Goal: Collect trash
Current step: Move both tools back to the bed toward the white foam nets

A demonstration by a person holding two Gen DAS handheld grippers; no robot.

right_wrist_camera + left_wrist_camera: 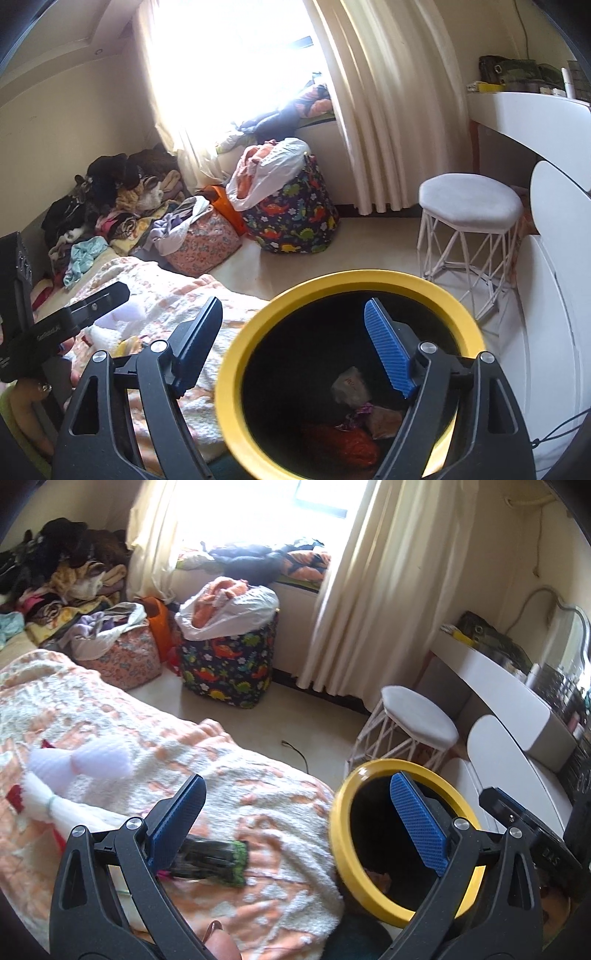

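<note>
A black bin with a yellow rim (258, 317) stands beside the bed; it also shows in the left wrist view (338, 812). Several wrappers (351, 384) lie at its bottom. My right gripper (291, 350) is open and empty, hovering over the bin's mouth. My left gripper (295, 823) is open above the bed. A dark wrapper with a green end (214, 860) lies on the orange and white blanket (184, 746), just by the left finger. A white plush toy (74, 771) lies further left on the bed.
A white stool (469, 210) and a white desk (535, 110) stand to the right. A dinosaur-print hamper (295, 214), a floral bag (199, 243) and piles of clothes (110, 199) sit under the curtained window. A cable (295, 753) lies on the floor.
</note>
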